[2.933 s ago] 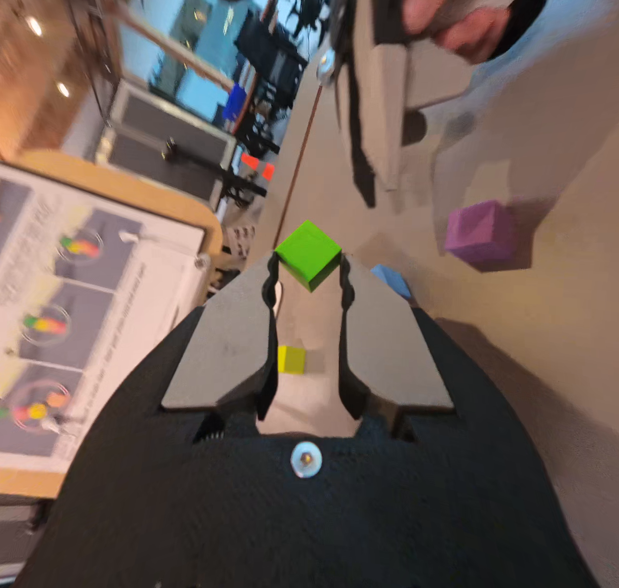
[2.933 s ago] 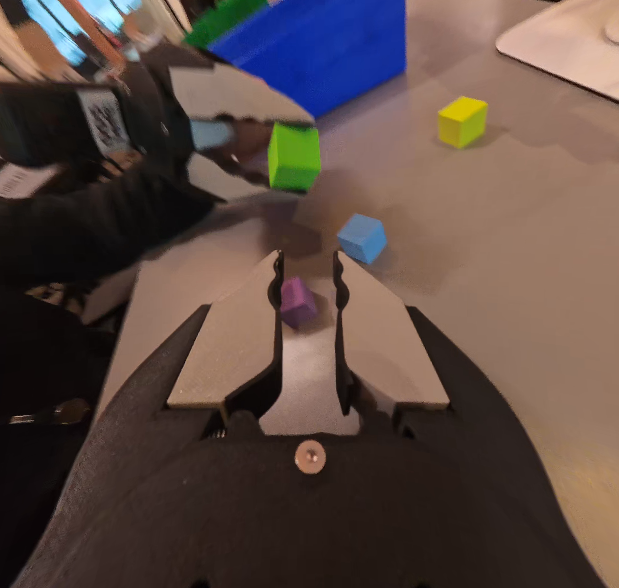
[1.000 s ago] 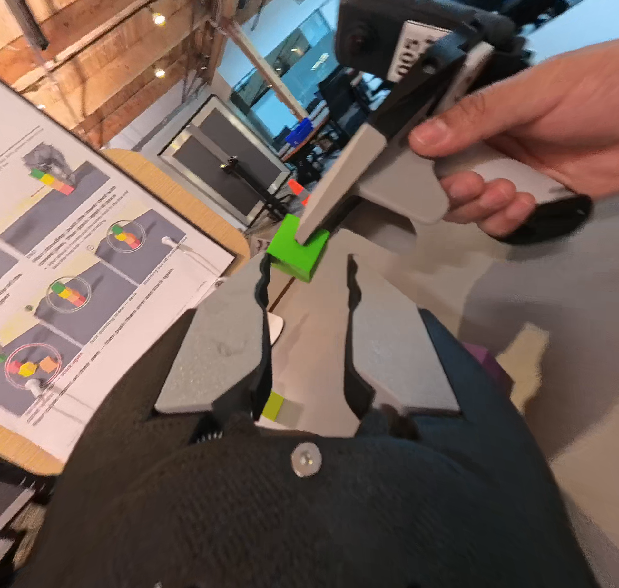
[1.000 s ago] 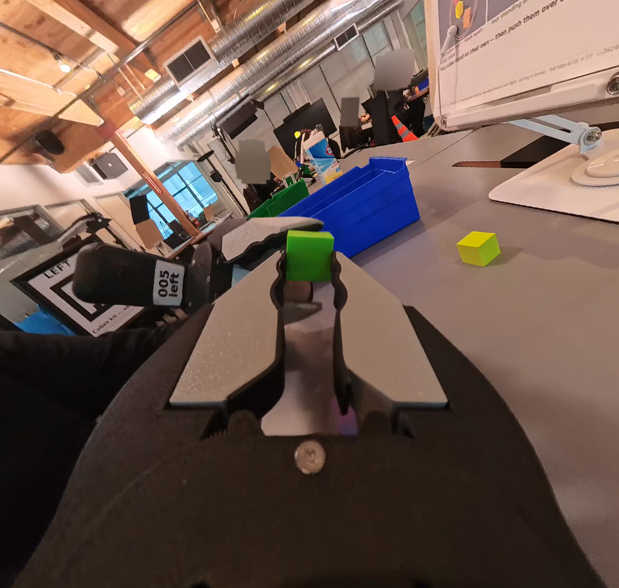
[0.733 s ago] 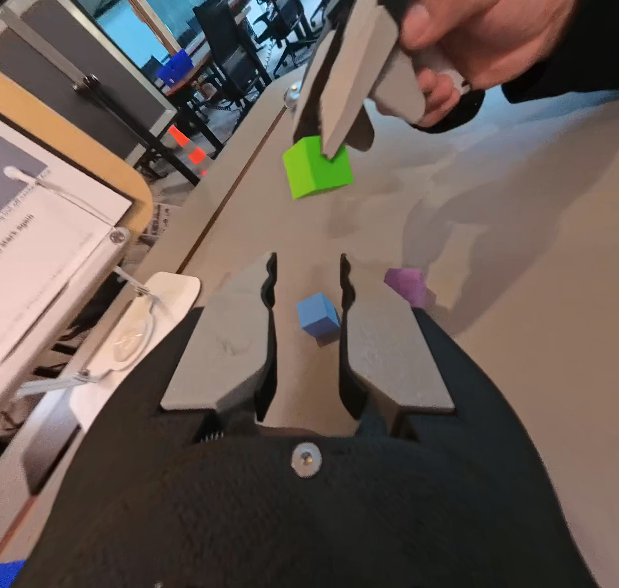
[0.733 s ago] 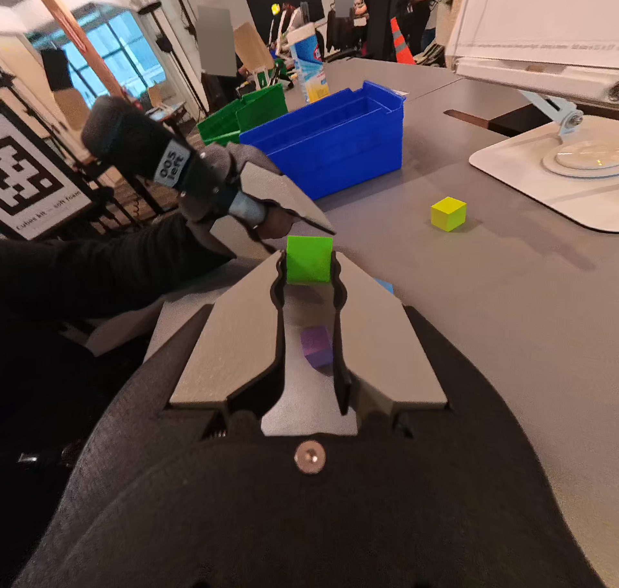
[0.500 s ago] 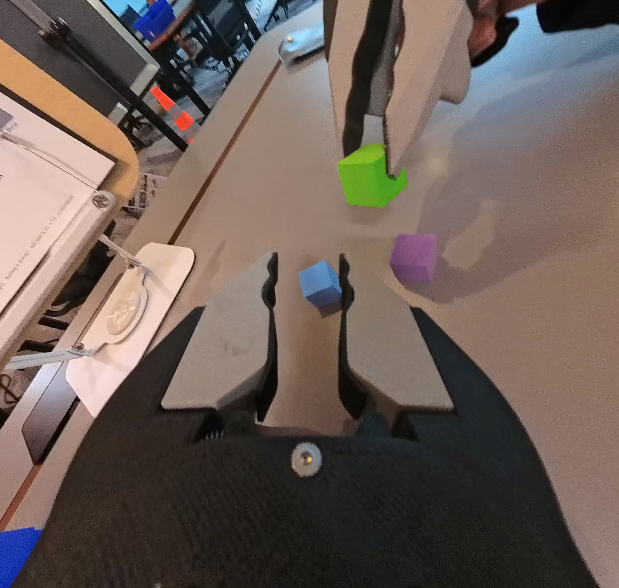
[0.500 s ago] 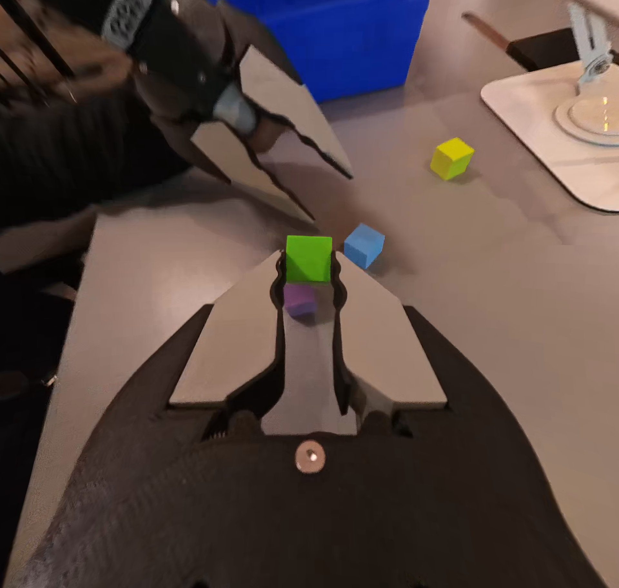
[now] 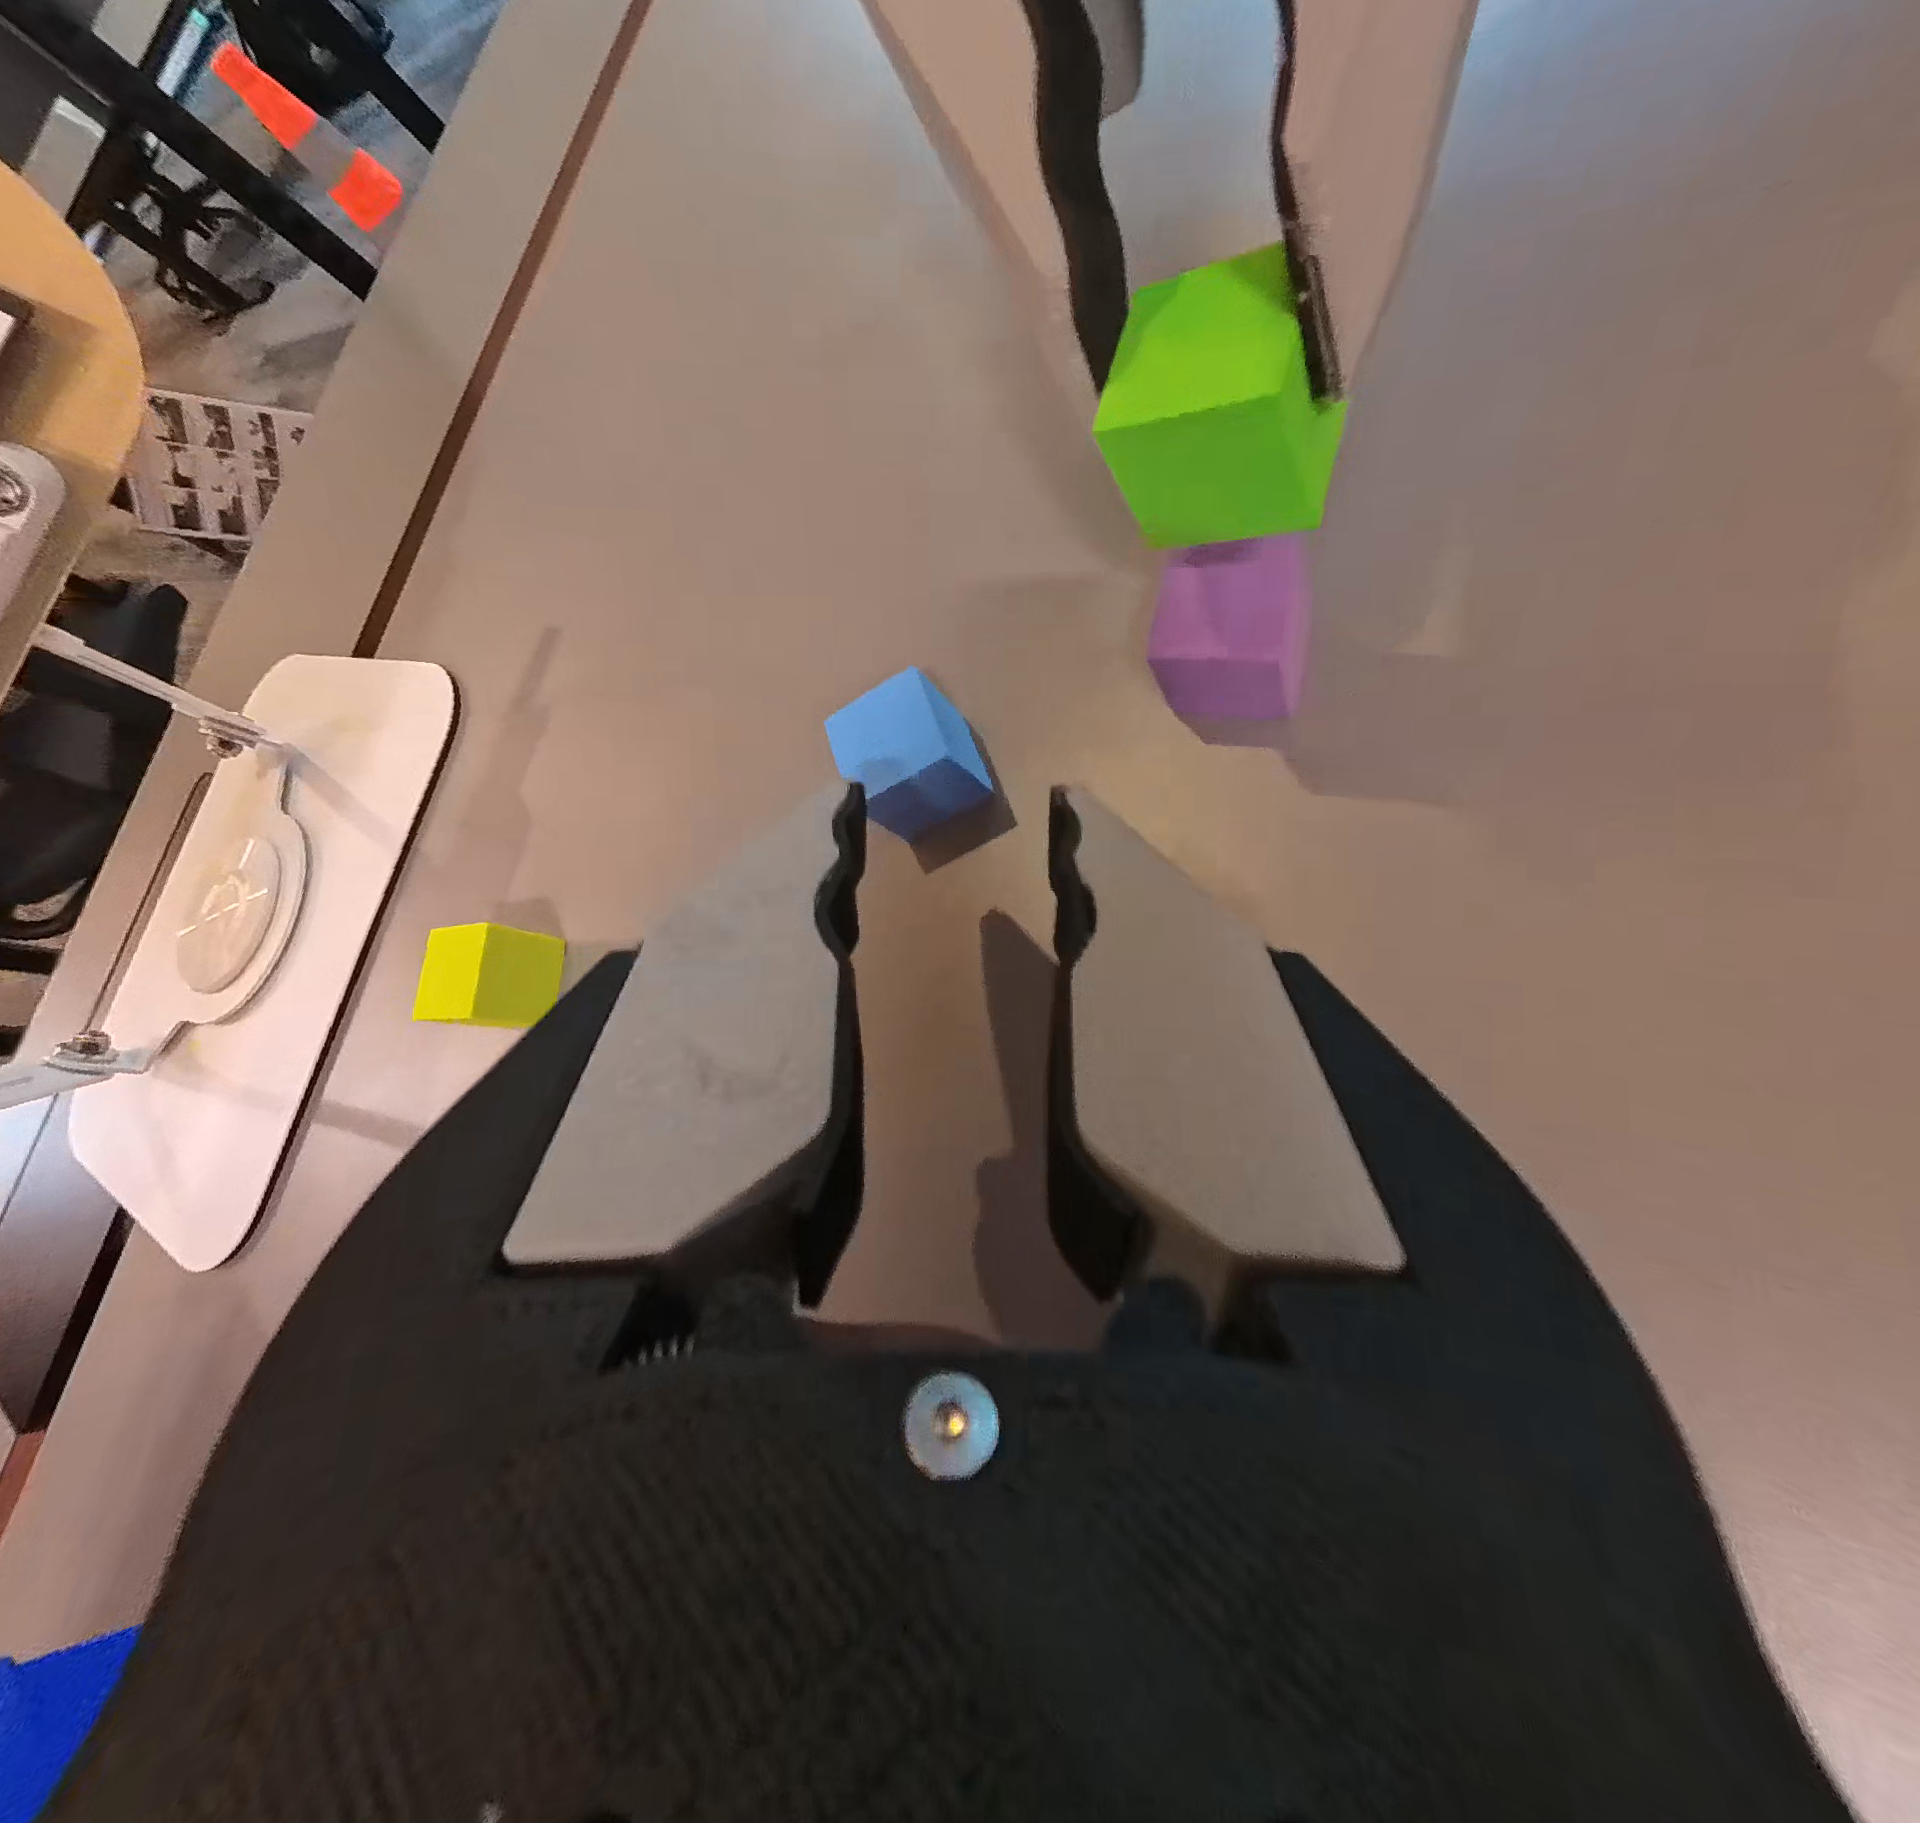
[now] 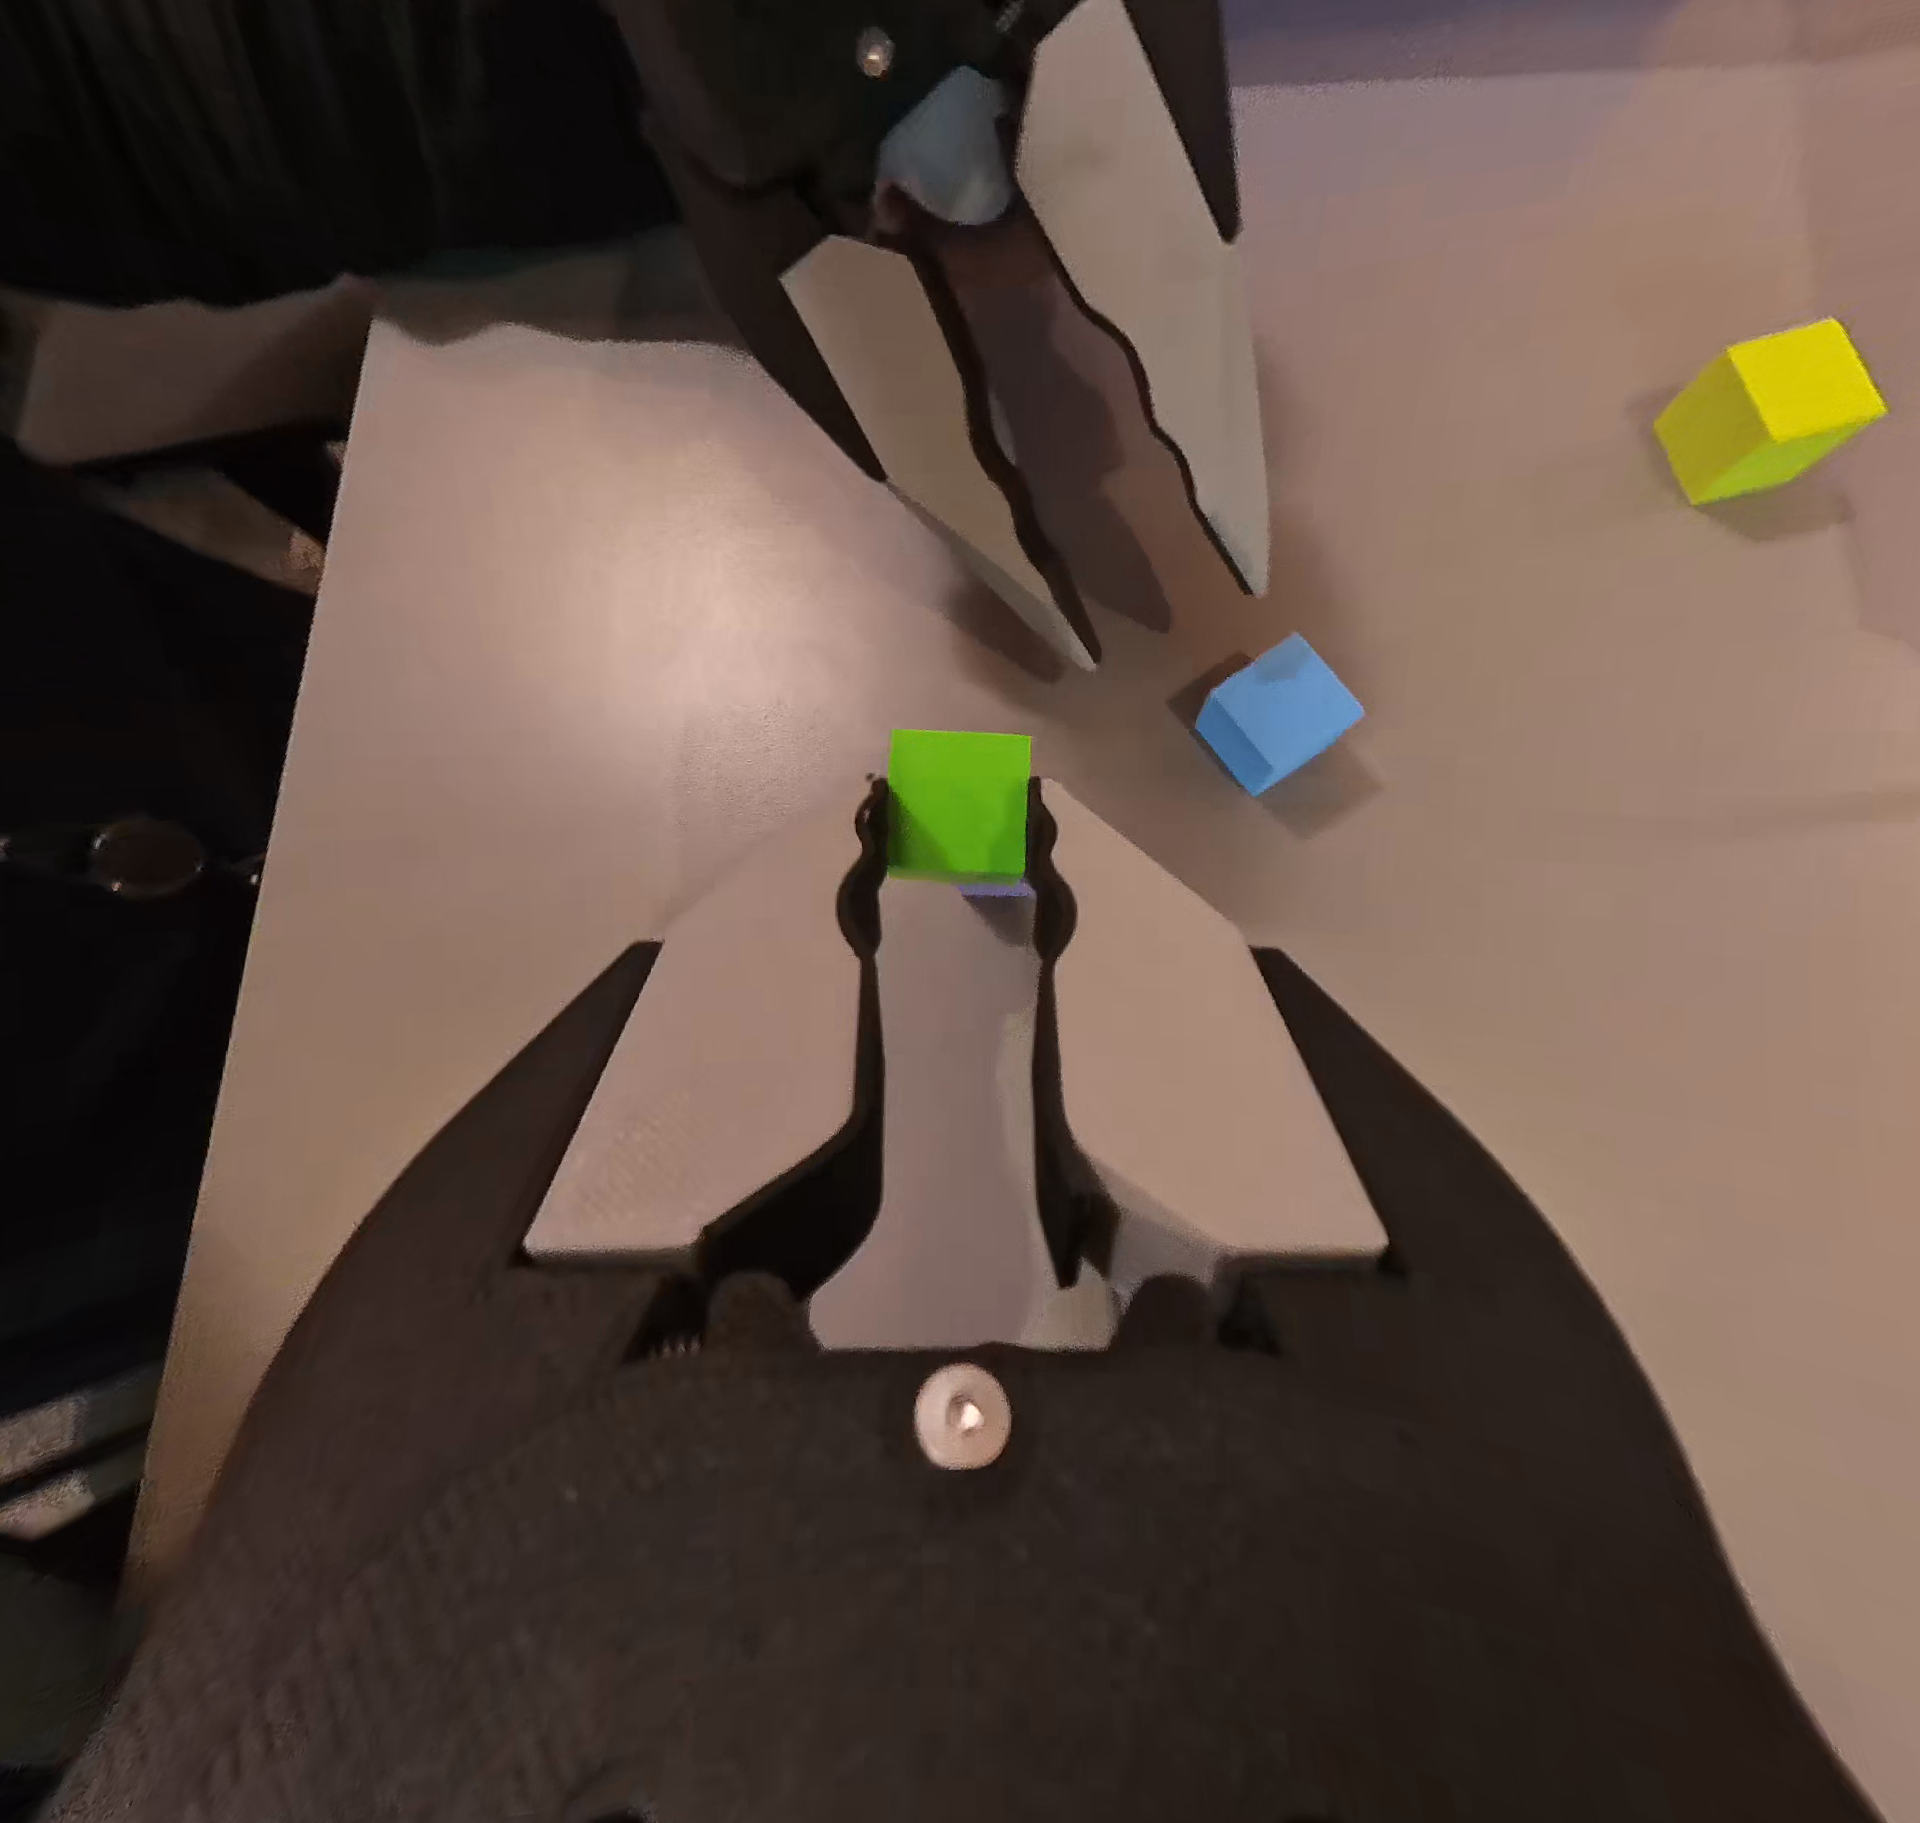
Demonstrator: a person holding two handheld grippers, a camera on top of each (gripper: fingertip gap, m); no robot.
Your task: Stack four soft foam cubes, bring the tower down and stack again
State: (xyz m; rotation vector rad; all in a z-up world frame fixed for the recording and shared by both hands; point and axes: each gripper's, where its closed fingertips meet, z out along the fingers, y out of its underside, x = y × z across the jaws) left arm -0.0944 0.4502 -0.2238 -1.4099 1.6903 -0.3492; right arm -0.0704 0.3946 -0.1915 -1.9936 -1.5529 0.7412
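The right gripper, its flat grey fingers edged with wavy black pads, pinches a bright green soft foam cube between its fingertips, squeezing its sides slightly. Directly beneath that cube sits a purple foam cube on the smooth grey tabletop; from the left wrist view the green block looks to be touching or just above the purple one's top face, a little skewed, and I cannot tell which. The left gripper points down at the table with its jaws parted and nothing between them. Just ahead of its tips, nearer the left finger, lies a light blue foam cube, turned cornerwise. Well off to that gripper's left rests a matte yellow foam cube, just beside a white rounded-corner base plate of a stand.
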